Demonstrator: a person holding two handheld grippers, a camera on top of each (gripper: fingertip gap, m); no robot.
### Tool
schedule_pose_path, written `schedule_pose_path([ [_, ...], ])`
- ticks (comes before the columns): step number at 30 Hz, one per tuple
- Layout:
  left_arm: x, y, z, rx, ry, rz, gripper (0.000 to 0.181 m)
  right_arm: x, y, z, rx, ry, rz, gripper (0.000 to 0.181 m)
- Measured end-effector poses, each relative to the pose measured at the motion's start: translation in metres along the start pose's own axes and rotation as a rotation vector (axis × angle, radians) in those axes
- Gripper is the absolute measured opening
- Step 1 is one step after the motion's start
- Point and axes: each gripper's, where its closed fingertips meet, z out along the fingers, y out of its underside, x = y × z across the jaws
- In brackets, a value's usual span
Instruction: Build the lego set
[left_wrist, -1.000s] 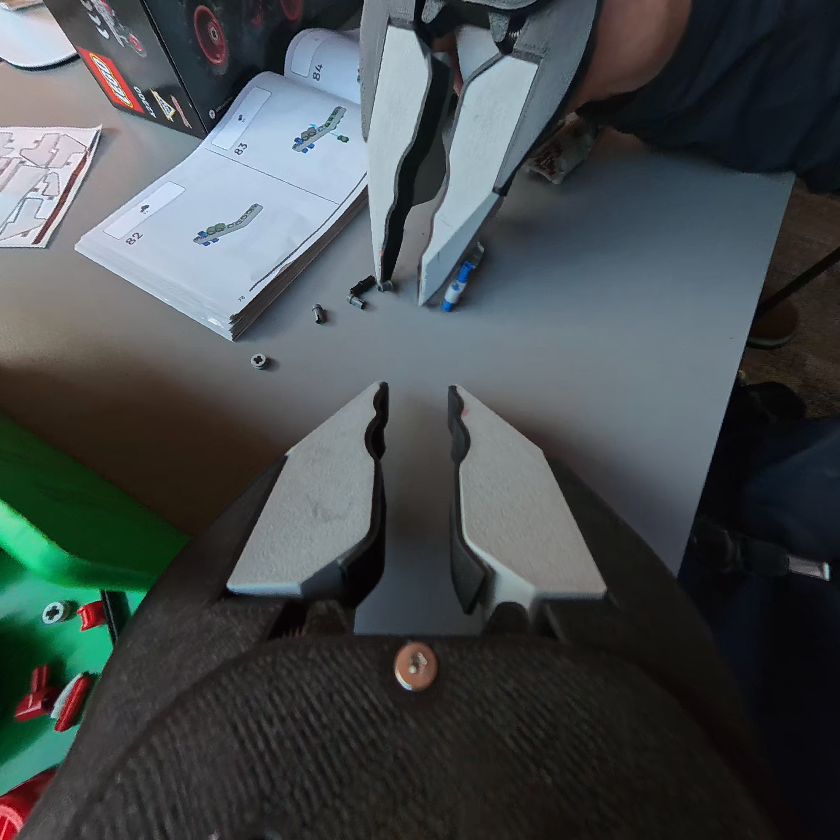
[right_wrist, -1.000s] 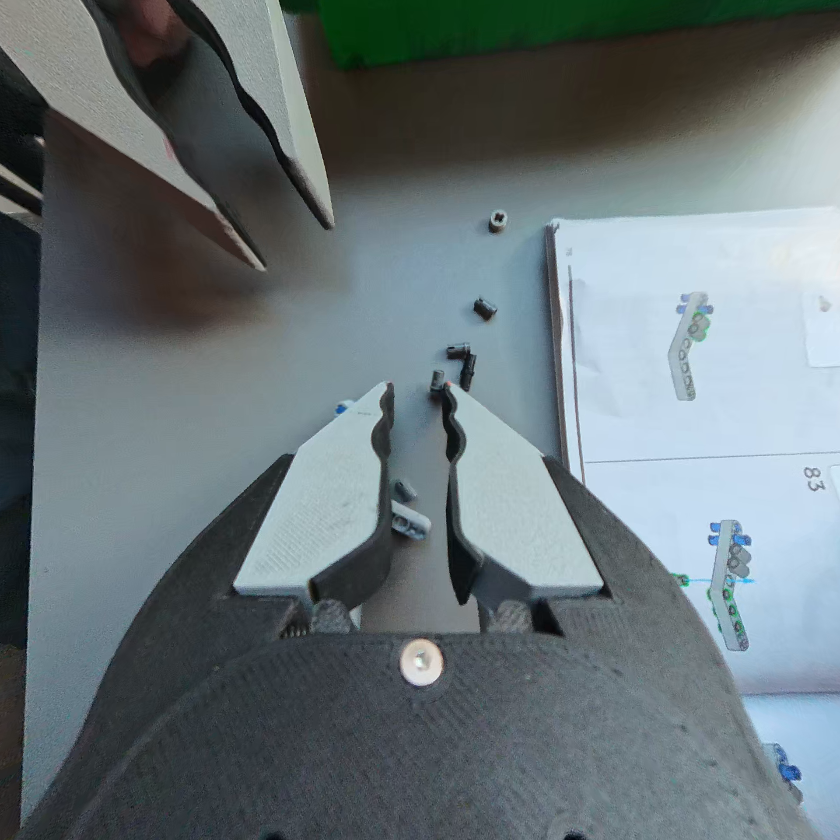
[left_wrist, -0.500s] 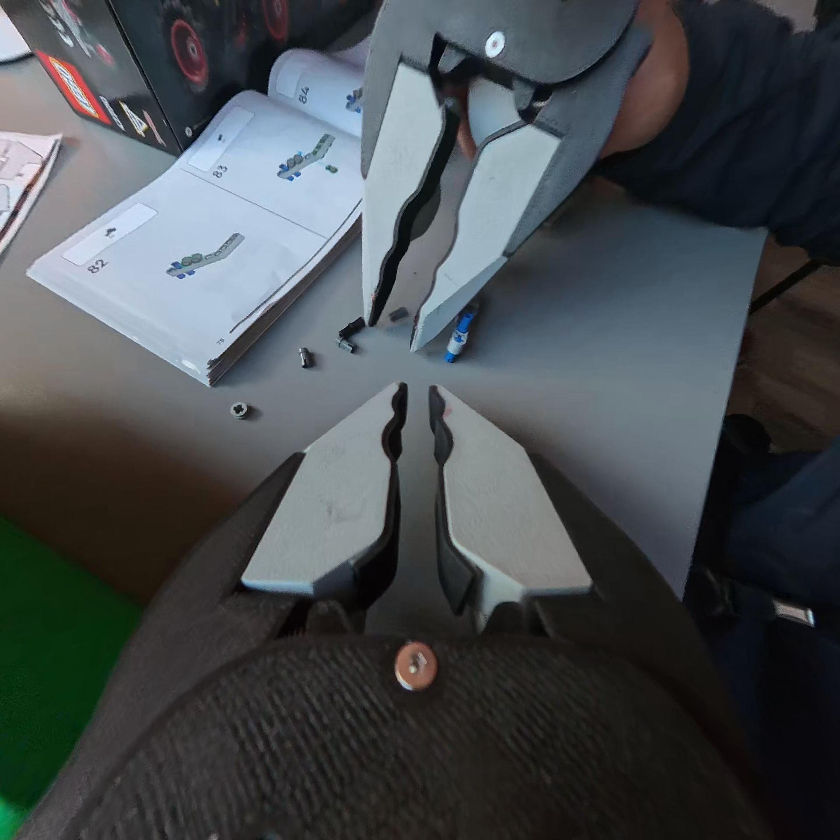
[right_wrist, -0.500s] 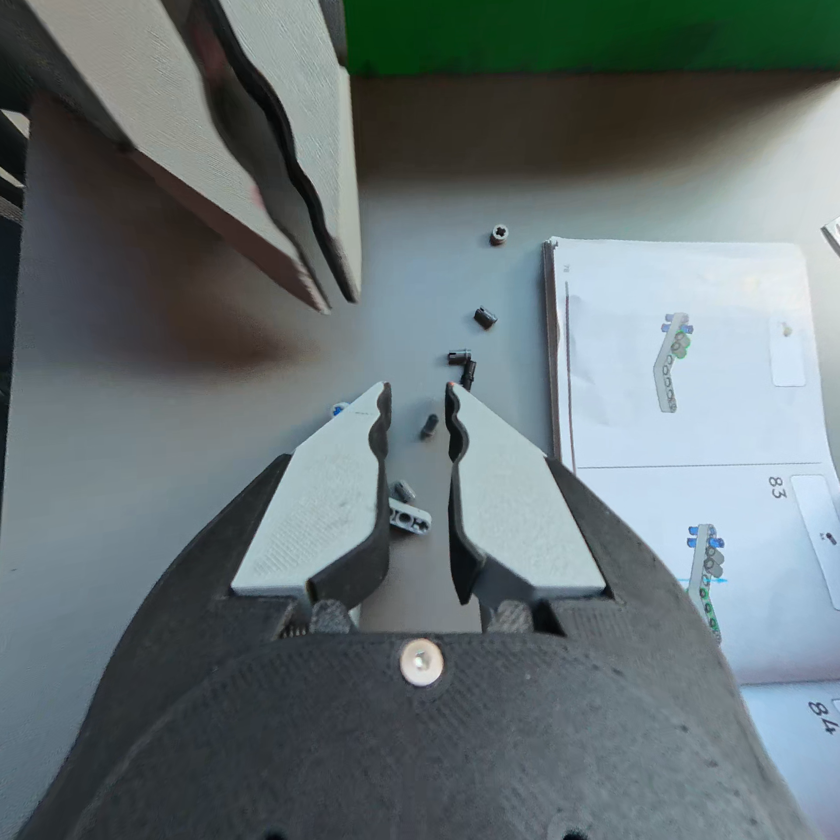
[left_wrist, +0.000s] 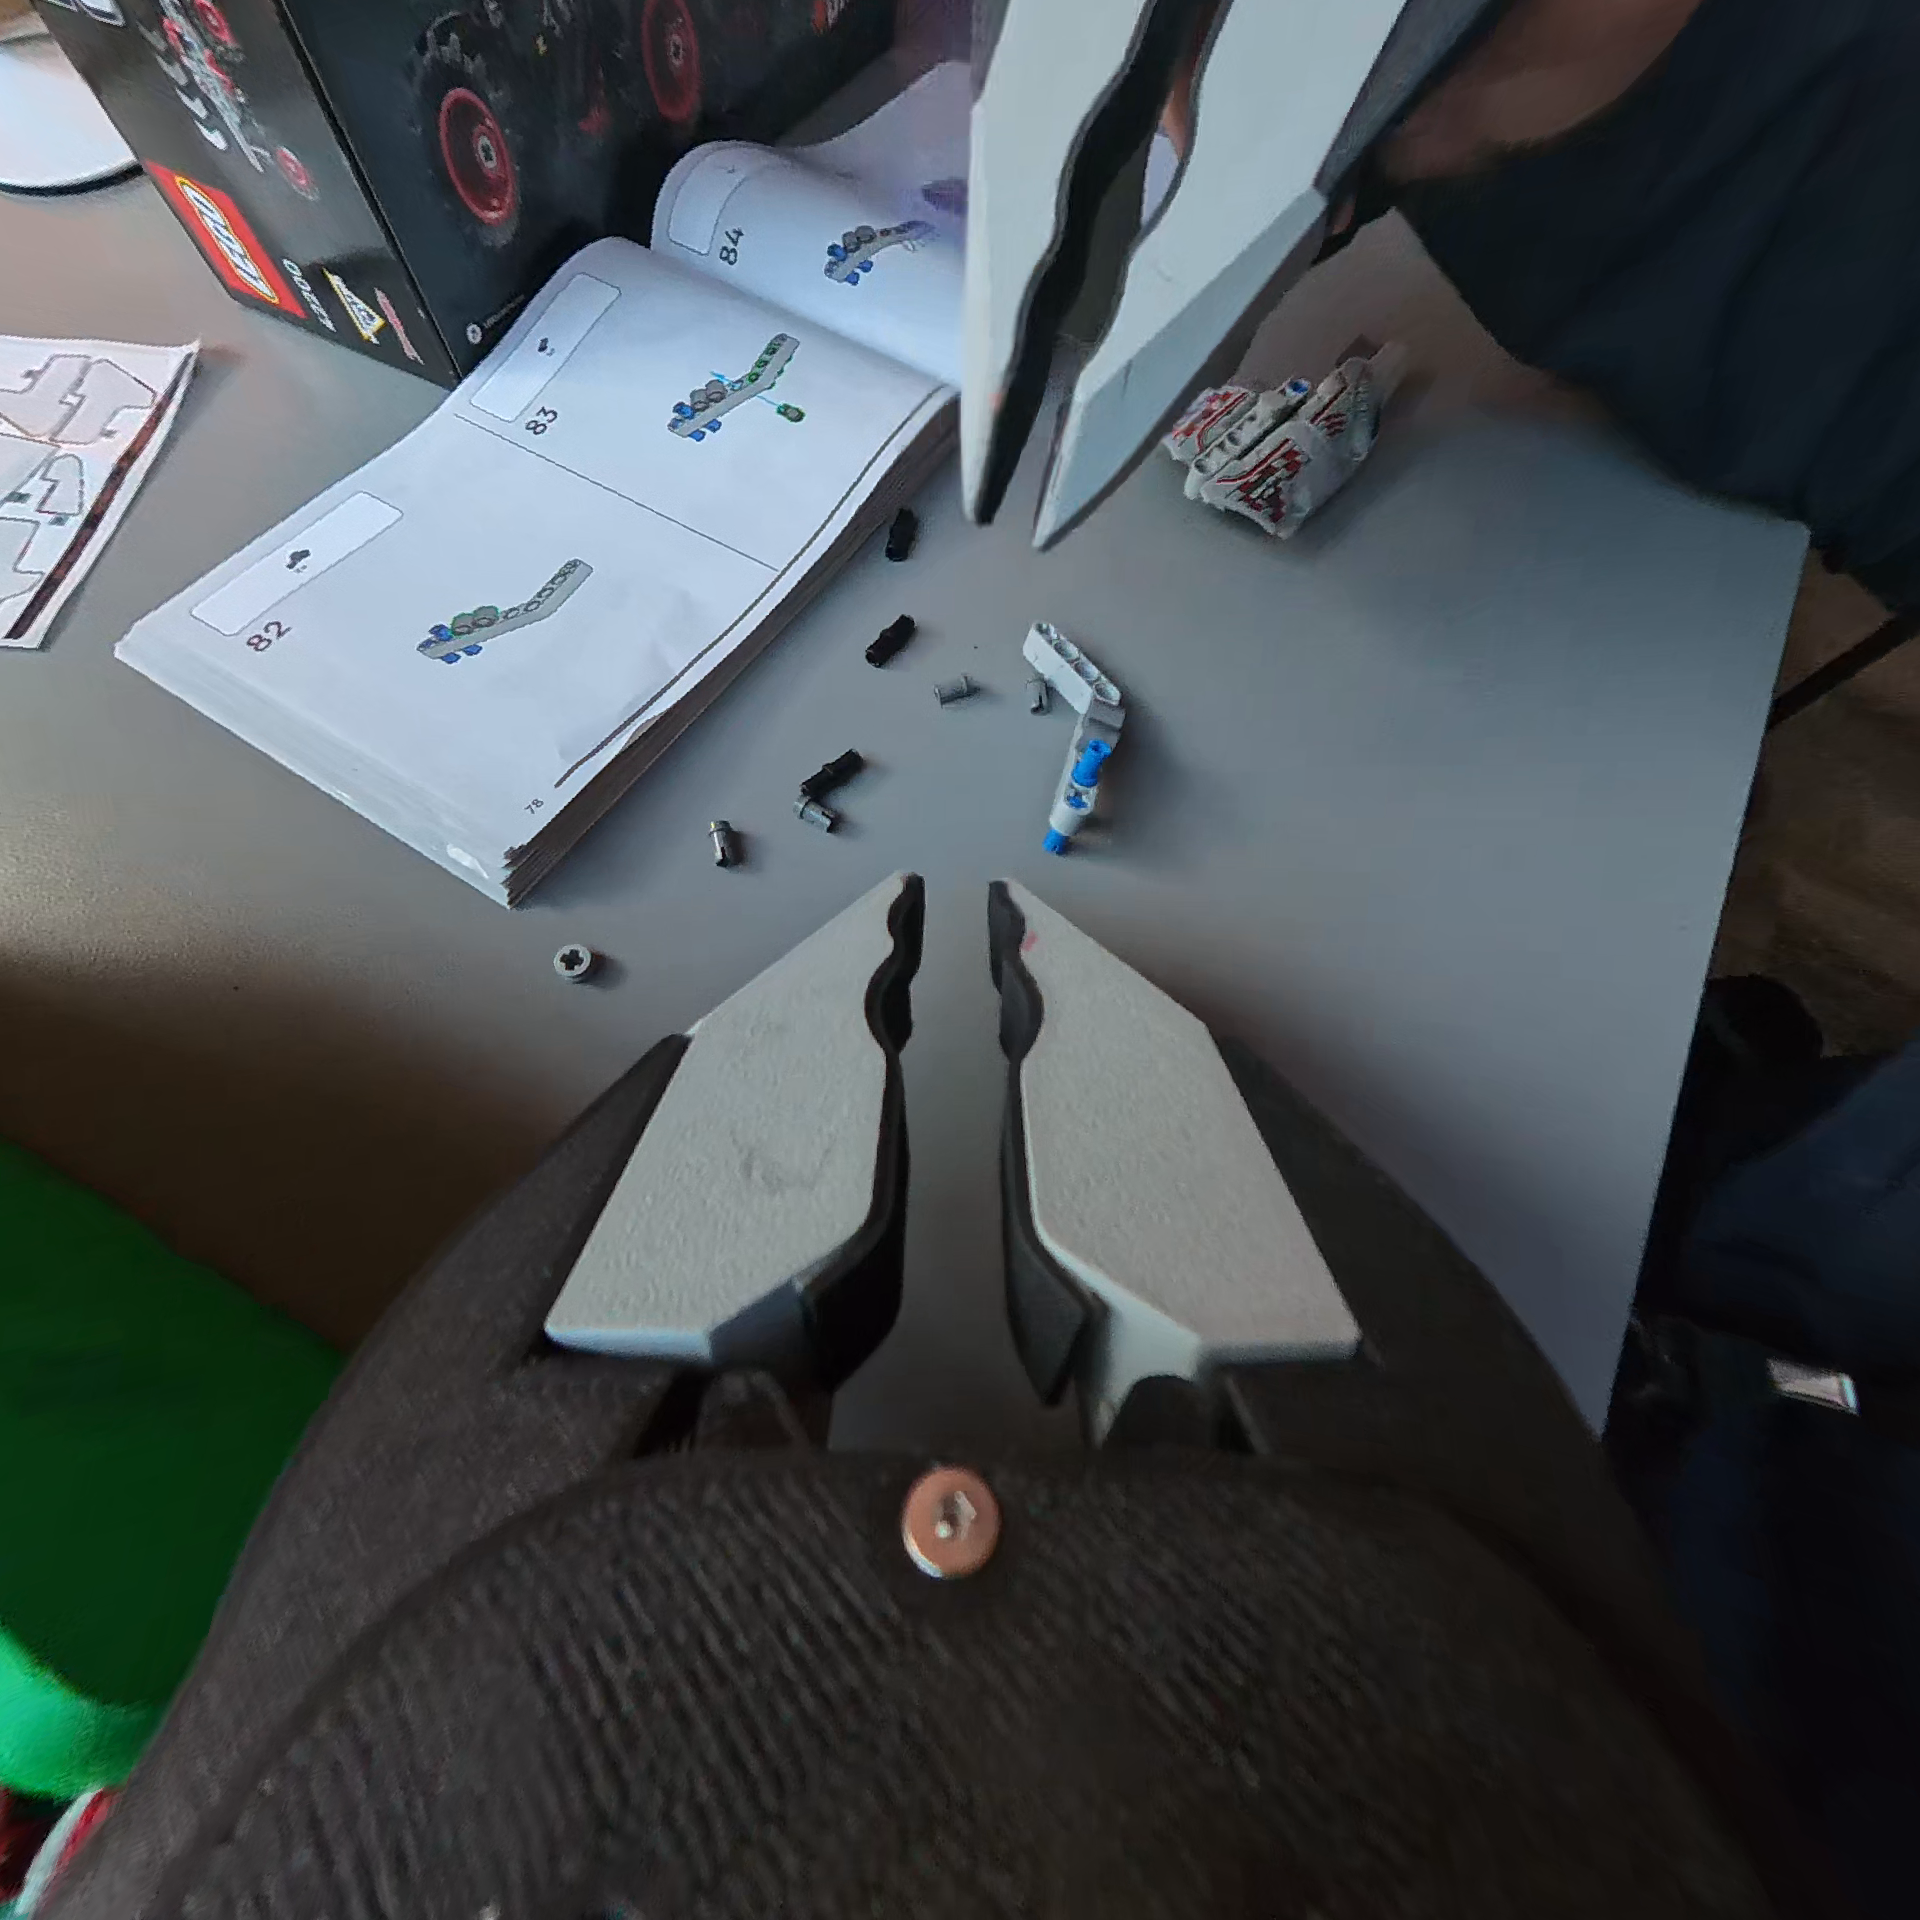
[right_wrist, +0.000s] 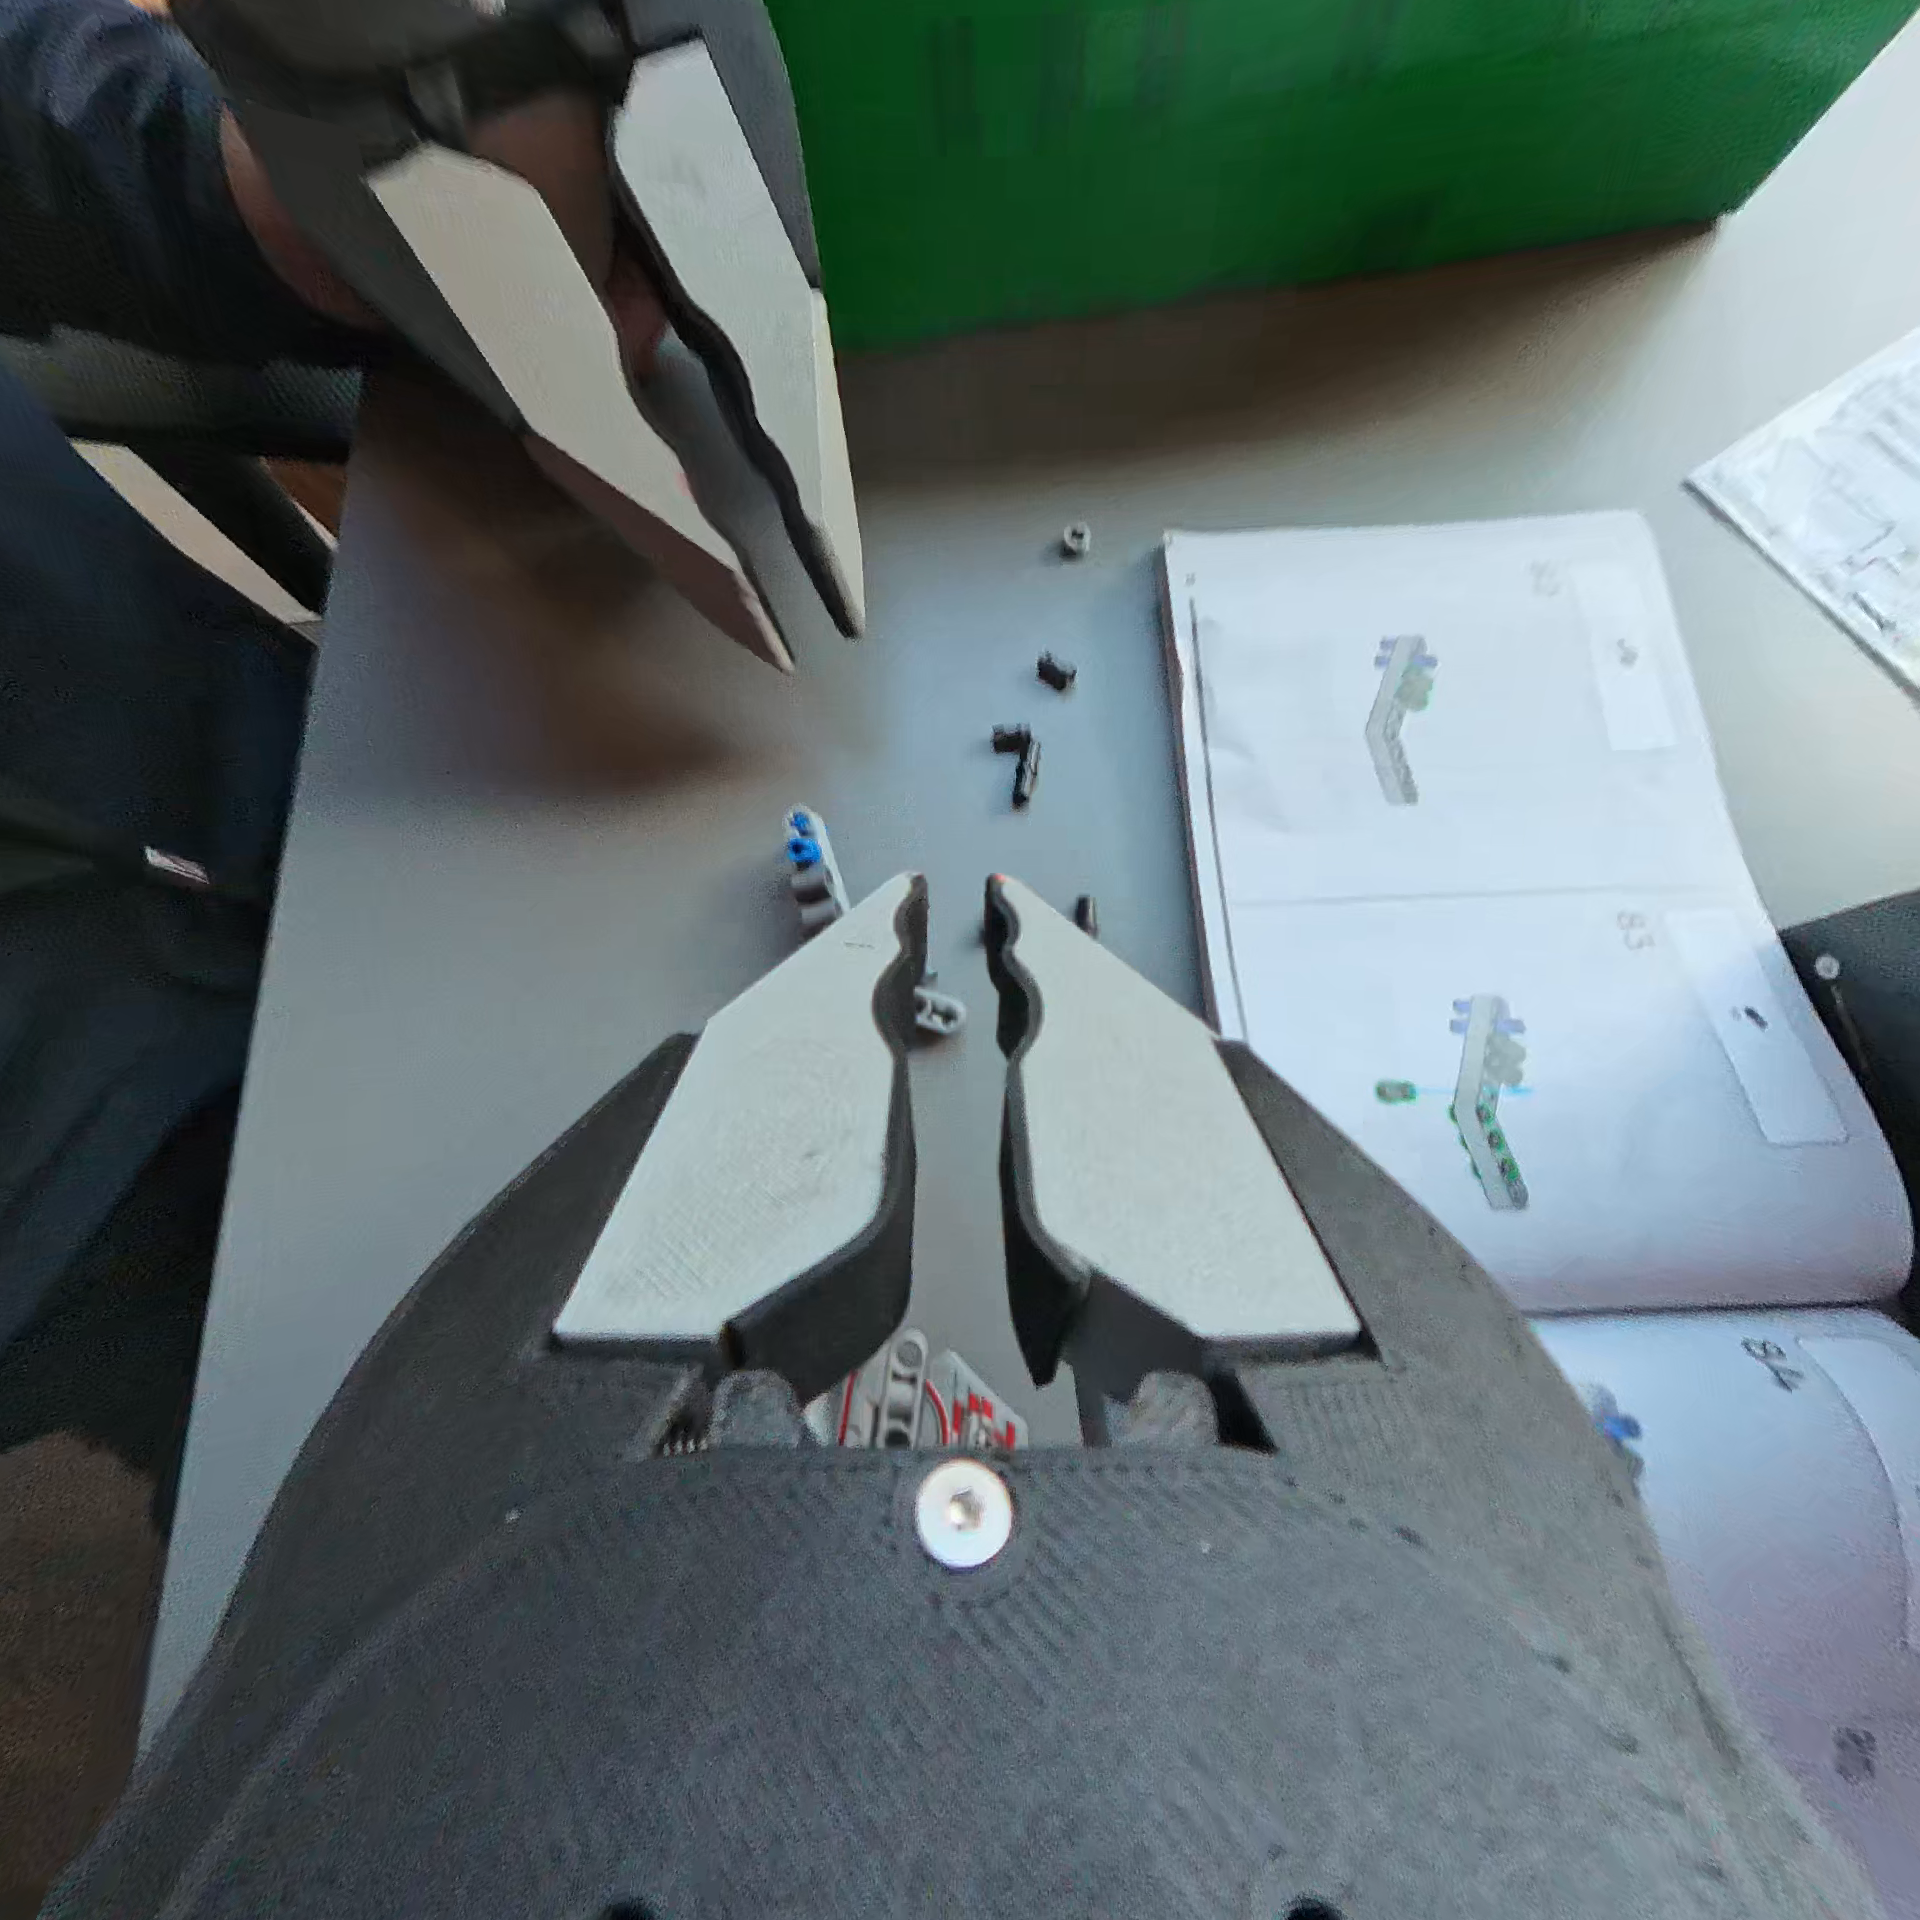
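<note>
A bent grey beam with blue pins lies on the grey table. Several black pins and two small grey pins lie loose beside it. My left gripper hovers just short of them, jaws slightly apart and empty. My right gripper hangs above the far side of the parts, jaws narrowly open with nothing between them. In the right wrist view the right gripper is over the beam, whose end shows between the fingers, and the left gripper faces it.
An open instruction booklet lies left of the parts, with the set's box and a sticker sheet beyond. A white and red assembly sits at the back right. A grey bush and a green bin are near left.
My right gripper has lifted and drawn back from the parts, uncovering the bent beam. Its jaws have narrowed. My left gripper's jaws have closed partway and it has pulled back.
</note>
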Motion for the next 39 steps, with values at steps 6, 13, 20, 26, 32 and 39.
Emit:
schedule_pose_path([
  [6, 0.01, 0.003, 0.006, -0.035, 0.037, 0.033, 0.014, -0.006, 0.024, 0.011, -0.145, -0.001, -0.052, 0.0],
  [13, 0.017, 0.006, 0.011, -0.064, 0.054, 0.066, 0.015, -0.01, 0.037, 0.026, -0.235, -0.018, -0.072, 0.0],
  [20, 0.018, 0.006, 0.01, -0.061, 0.061, 0.058, 0.016, 0.004, 0.028, 0.019, -0.188, 0.073, -0.073, 0.0],
  [26, 0.018, 0.006, 0.01, -0.059, 0.062, 0.052, 0.017, 0.006, 0.025, 0.005, -0.146, 0.062, -0.042, 0.0],
  [32, 0.018, 0.006, 0.01, -0.062, 0.061, 0.053, 0.017, -0.009, 0.041, 0.024, -0.241, -0.019, -0.07, 0.002],
  [39, 0.017, 0.006, 0.01, -0.064, 0.057, 0.053, 0.017, 0.007, 0.03, 0.035, -0.21, 0.066, -0.085, 0.0],
])
